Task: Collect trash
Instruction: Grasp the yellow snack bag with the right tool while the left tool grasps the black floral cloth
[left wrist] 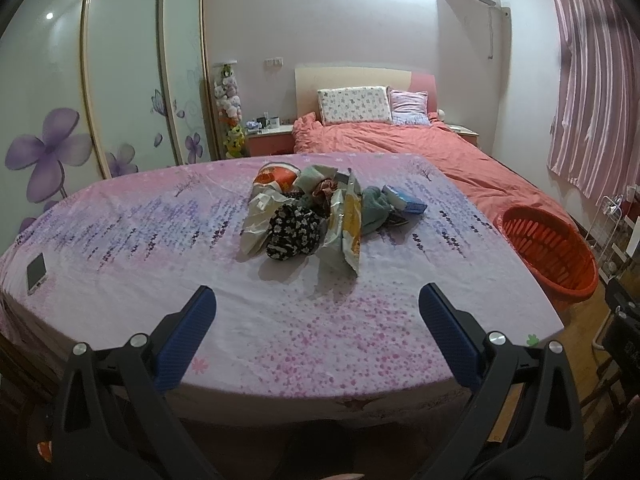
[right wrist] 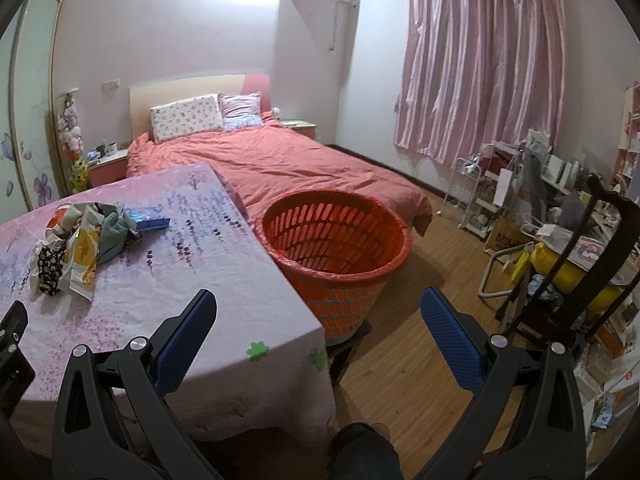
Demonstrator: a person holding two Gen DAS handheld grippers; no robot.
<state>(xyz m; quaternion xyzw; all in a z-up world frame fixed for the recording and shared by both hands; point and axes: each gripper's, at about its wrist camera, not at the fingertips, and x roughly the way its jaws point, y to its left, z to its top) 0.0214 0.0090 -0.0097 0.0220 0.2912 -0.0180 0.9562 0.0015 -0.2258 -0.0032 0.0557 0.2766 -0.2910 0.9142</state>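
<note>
A pile of trash (left wrist: 316, 212) lies mid-table on the pink flowered cloth (left wrist: 160, 248): crumpled snack wrappers, a black floral bag (left wrist: 294, 232), a teal cloth and a blue packet (left wrist: 404, 199). The pile also shows in the right wrist view (right wrist: 84, 240). An orange slotted basket (right wrist: 336, 248) stands on the floor by the table's right edge, seen also in the left wrist view (left wrist: 548, 252). My left gripper (left wrist: 316, 300) is open and empty above the table's near edge, short of the pile. My right gripper (right wrist: 318, 302) is open and empty, near the table's front right corner.
A phone (left wrist: 37, 273) lies at the table's left edge. A bed with a red cover (right wrist: 280, 164) stands behind the table. A dark chair and cluttered shelves (right wrist: 560, 240) fill the right side. Wooden floor (right wrist: 400, 360) lies between basket and chair.
</note>
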